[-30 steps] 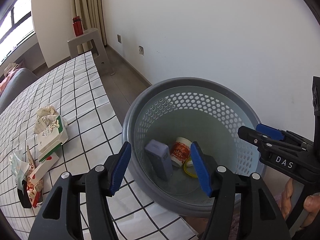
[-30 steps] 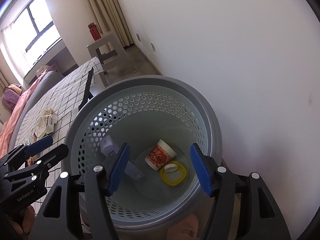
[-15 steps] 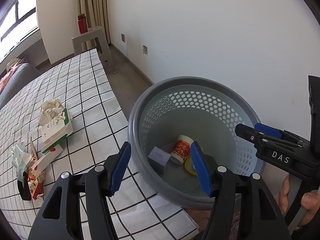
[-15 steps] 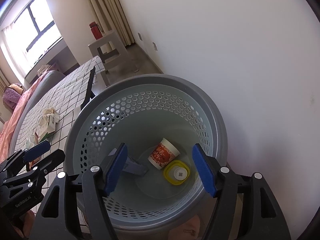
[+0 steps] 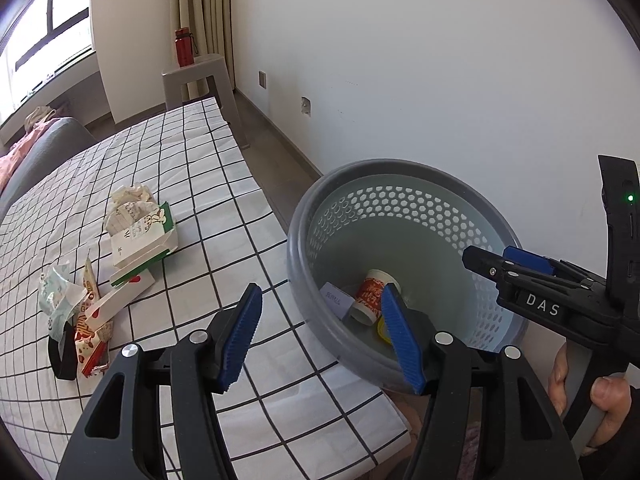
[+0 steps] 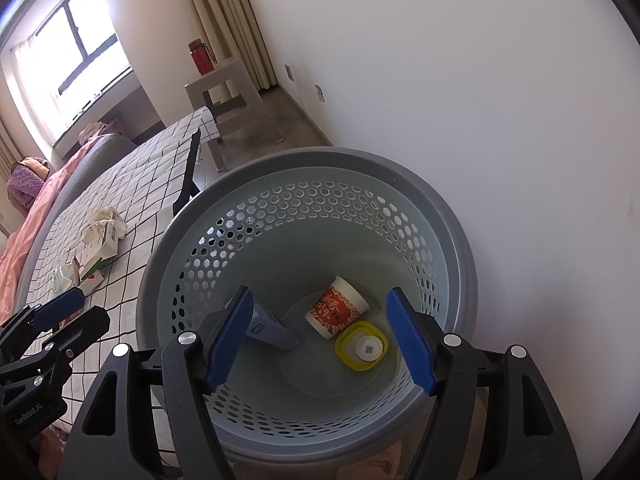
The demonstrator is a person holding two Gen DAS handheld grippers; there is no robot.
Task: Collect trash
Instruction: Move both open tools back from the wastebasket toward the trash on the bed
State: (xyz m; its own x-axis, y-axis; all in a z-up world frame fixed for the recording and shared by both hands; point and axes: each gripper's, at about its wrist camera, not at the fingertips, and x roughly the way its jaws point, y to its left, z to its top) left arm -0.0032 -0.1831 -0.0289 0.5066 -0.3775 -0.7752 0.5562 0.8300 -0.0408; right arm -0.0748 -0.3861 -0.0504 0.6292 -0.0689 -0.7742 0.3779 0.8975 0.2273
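While the right claw's jaws are opening over the round grey perforated plastic waste basket (image 6: 444, 216), the flat grey-blue rectangular box (image 6: 266, 326) that stood more upright against the basket's left inner wall a second ago now lies tipped on the basket floor, clear of both blue pads. Judged from that, one piece of trash has just been delivered and the drop is finished.

Going left to right with the basket as landmark: well to its left, on the black-and-white checked cloth of the table (image 5: 208, 168), a heap of trash waits, made up of crumpled clear and red-printed wrappers (image 5: 76, 312) and a torn white-and-green paper carton (image 5: 140, 236). The left claw (image 5: 320, 340) hangs empty at a middling spread above the table edge just left of the basket, and its view has swung away from the basket toward that heap. Inside the basket, right of the box, lie a red-and-white paper cup (image 6: 336, 312) on its side and a yellow square plastic lid (image 6: 362, 346). The right claw (image 6: 320, 336) is above the basket's near side, nothing between its pads.

The heap looks like the likely next pickup; thin wrappers may slip from the pads.
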